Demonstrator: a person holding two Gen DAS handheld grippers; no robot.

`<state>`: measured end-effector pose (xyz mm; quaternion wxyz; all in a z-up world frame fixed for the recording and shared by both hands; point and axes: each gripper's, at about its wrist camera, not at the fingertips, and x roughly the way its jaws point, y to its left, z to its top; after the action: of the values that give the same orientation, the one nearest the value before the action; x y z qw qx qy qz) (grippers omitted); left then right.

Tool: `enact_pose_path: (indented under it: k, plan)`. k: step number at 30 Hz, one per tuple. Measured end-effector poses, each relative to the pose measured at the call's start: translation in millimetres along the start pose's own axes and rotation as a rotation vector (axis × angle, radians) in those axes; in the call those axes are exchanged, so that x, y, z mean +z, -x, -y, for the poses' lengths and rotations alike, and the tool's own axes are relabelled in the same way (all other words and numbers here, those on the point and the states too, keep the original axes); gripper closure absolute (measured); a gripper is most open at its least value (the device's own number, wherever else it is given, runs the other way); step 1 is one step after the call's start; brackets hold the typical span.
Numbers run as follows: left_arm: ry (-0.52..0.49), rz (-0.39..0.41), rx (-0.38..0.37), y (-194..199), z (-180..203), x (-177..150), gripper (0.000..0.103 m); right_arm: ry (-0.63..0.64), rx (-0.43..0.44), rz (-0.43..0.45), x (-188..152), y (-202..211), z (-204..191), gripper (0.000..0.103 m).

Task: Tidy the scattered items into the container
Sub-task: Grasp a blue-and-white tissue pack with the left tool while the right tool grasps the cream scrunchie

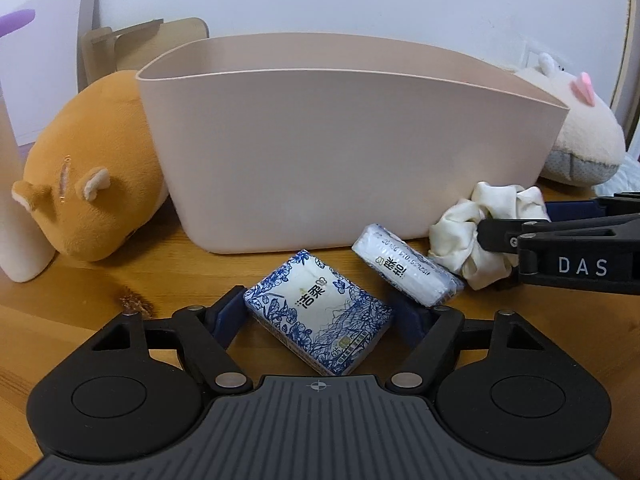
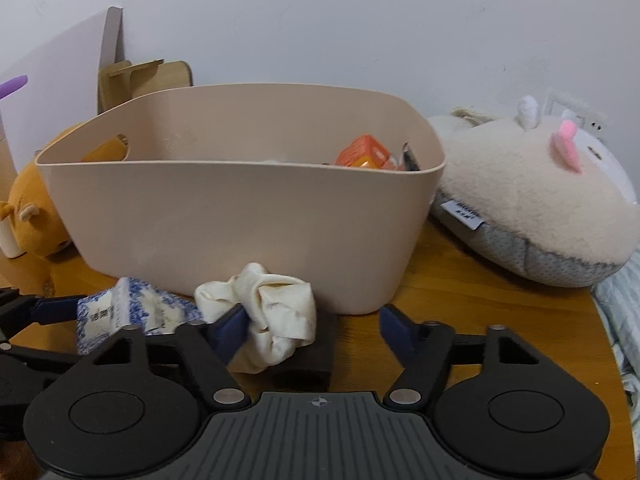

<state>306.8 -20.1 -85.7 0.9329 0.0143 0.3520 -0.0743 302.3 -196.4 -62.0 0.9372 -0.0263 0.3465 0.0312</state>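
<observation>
A beige plastic tub (image 1: pixel 320 152) stands on the wooden table; it also shows in the right wrist view (image 2: pixel 240 220), with an orange box (image 2: pixel 362 154) inside. My left gripper (image 1: pixel 320 316) is open, its jaws on either side of a blue-and-white tissue pack (image 1: pixel 320 312) lying on the table. A second tissue pack (image 1: pixel 404 266) lies just right of it. My right gripper (image 2: pixel 316 330) is open around a cream scrunchie (image 2: pixel 272 312) in front of the tub, its left finger (image 2: pixel 230 330) touching the fabric. A dark block (image 2: pixel 310 354) lies under the scrunchie.
An orange plush (image 1: pixel 88 184) lies left of the tub and a cream plush (image 2: pixel 532 208) lies to its right. A white bottle (image 1: pixel 14 208) stands at far left. Cardboard pieces (image 1: pixel 120 48) lean on the wall behind. The table's rounded edge (image 2: pixel 616 360) is at right.
</observation>
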Motion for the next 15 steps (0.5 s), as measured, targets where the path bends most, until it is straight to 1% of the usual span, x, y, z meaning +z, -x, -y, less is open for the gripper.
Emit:
enact_pose_path:
  k: [1, 3, 4, 6, 10, 14, 15]
  plan:
    - [0.007, 0.002, 0.002, 0.4, -0.8, -0.3, 0.027, 0.002, 0.007, -0.005, -0.3, -0.3, -0.6, 0.041]
    - [0.025, 0.005, 0.002, 1.5, -1.6, -1.0, 0.027, 0.002, 0.026, -0.015, -0.9, -0.3, -1.0, 0.058]
    - [0.032, 0.006, -0.002, 1.9, -2.4, -1.2, 0.027, 0.000, 0.030, -0.019, -1.2, 0.0, -1.1, 0.064]
    - [0.046, 0.009, -0.010, 4.4, -7.4, -2.1, 0.027, -0.002, 0.026, -0.021, -1.8, 1.6, -0.9, 0.072]
    - [0.062, 0.014, -0.018, 8.3, -11.3, -2.8, 0.027, -0.027, 0.048, -0.021, -3.4, 6.7, 2.9, 0.074]
    - [0.079, 0.016, -0.028, 11.9, -17.9, -3.7, 0.027, -0.036, 0.050, -0.018, -7.4, 13.1, 4.8, 0.074]
    - [0.080, 0.020, -0.027, 13.8, -18.8, -3.8, 0.027, -0.039, 0.051, -0.014, -8.1, 16.1, 5.4, 0.078]
